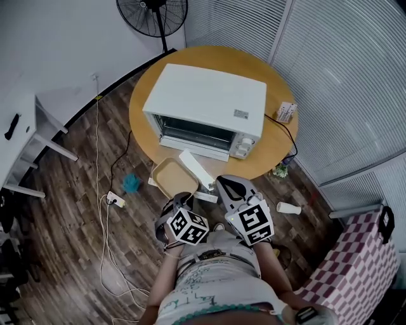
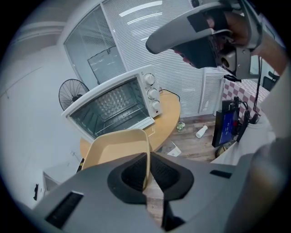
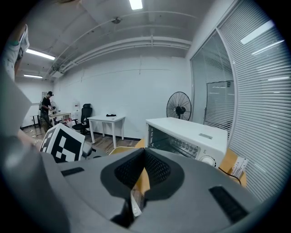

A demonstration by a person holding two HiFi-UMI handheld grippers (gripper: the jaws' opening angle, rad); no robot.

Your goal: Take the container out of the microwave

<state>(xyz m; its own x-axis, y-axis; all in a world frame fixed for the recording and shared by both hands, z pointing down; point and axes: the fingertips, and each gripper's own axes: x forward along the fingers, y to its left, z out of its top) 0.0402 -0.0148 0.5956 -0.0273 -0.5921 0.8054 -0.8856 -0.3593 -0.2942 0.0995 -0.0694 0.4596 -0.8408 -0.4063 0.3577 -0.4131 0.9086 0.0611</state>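
I work two tools. My left tool (image 2: 147, 158) is clamped on the near rim of the one container (image 2: 113, 144), a shallow tan tray with rounded corners and nothing in it. It reaches out ahead of the jaws, outside the one white microwave (image 2: 119, 105), which stands door-open on the round worktop (image 1: 268, 159). My right tool (image 3: 144, 155), beside the left, is closed on nothing.

Office corner under ceiling strip lights (image 3: 136, 4): wood-plank floor (image 1: 70, 190), white wall (image 3: 118, 91), slatted blinds (image 1: 342, 76), round wooden table (image 1: 216, 54), standing fan (image 1: 152, 14), white desk (image 1: 19, 127), checkered cloth (image 1: 355, 260).
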